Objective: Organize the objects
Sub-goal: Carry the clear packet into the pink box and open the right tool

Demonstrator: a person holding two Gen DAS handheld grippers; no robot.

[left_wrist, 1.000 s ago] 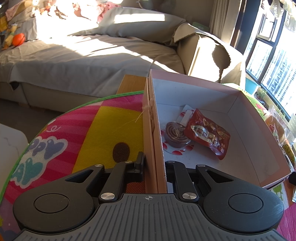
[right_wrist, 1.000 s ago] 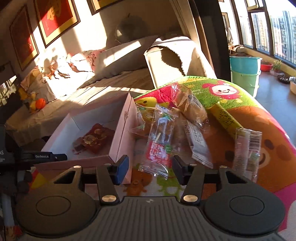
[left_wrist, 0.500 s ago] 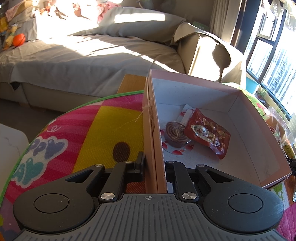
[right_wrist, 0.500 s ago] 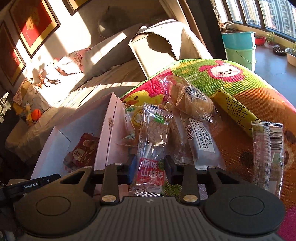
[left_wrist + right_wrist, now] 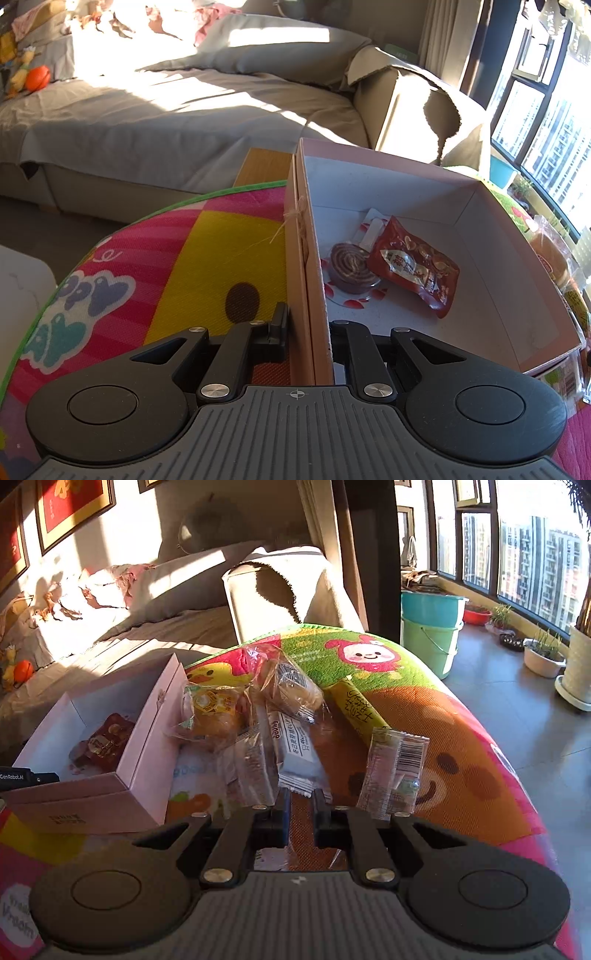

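Observation:
My left gripper is shut on the near wall of the pink box. Inside lie a red snack pouch and a brown spiral snack. In the right wrist view the box stands left of a pile of wrapped snacks: a yellow bun pack, a clear bread pack, a grey bar, a yellow stick pack and a clear sachet. My right gripper is shut on a clear wrapper whose edge shows under the jaws.
Everything sits on a round table with a colourful cartoon mat. A grey sofa stands behind. Green buckets and plant pots stand on the floor by the windows at right.
My right gripper closed on the clear red-label snack pack and moved right and up with it; the pack left the pile. The left gripper stayed shut on the box wall.

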